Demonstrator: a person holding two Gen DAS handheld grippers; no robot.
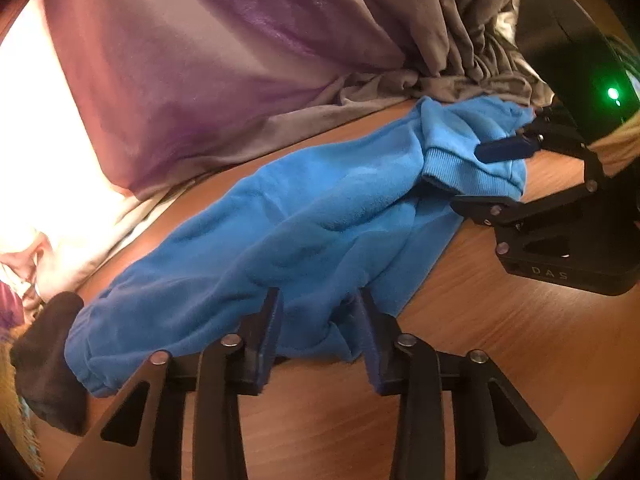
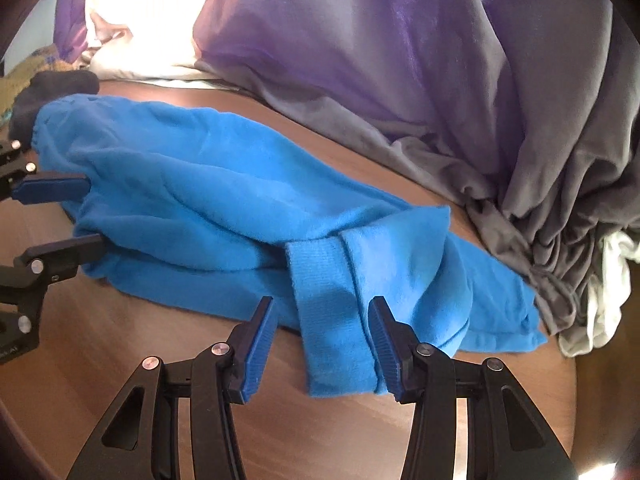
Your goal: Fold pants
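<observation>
one pair of pants (image 1: 280, 216) lies on my tabletop (image 1: 480, 340), bright blue fleece, soft and rumpled, stretched long across the brown wood-grain surface. two tools work it. my left tool (image 1: 318, 320) has its two blue ribbed pads spread apart with a bunched fold of fleece between them at the waist end; the pads look released, not pinching. my right tool (image 2: 322, 344) is also spread wide, its pads on either side of a ribbed cuff (image 2: 332, 312) that is turned back over the leg, the knit band running toward me; the pads stand just beside the cuff without clamping it. from the left view the right tool (image 1: 472, 176) shows one finger above and one below that cuff.

behind the pants hangs one big drape of grey-purple cloth (image 2: 400, 60), smooth above and tightly gathered at the right. one dark sock-like lump (image 2: 52, 88) sits touching the waist end. pale fabric (image 2: 604, 300) bunches by the gathered cloth.
</observation>
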